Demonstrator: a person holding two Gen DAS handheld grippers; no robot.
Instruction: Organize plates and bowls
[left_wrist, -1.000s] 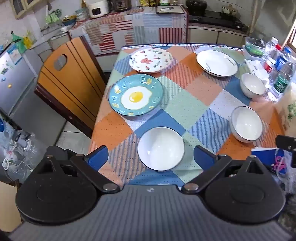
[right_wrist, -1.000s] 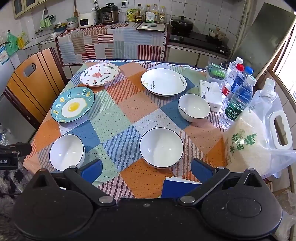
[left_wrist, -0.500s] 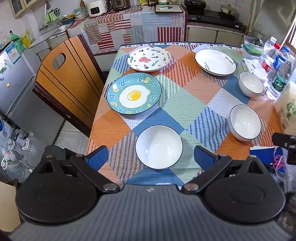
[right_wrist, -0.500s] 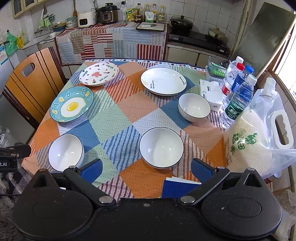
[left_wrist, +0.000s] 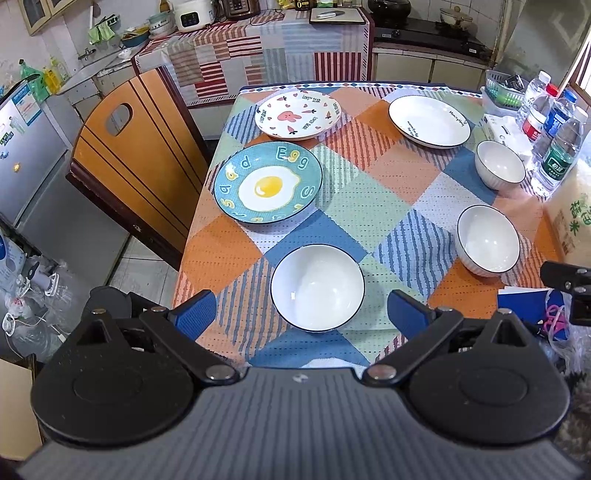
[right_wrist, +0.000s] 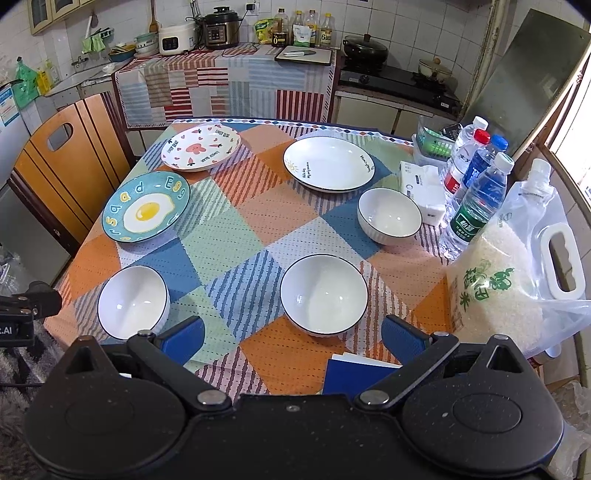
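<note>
Opening step, nothing gathered yet — three bowls and three plates lie apart on the checked tabletop (right_wrist: 280, 221). Left claw (left_wrist: 301, 308) spread wide, empty, poised over the near-left bowl (left_wrist: 317, 288); right claw (right_wrist: 291, 338) likewise released above the near-middle bowl (right_wrist: 324, 294). Far bowl (right_wrist: 389, 215) beside the bottles (right_wrist: 476, 192). Next, probably: descend, pinch one rim — then nest into a neighbour.
</note>
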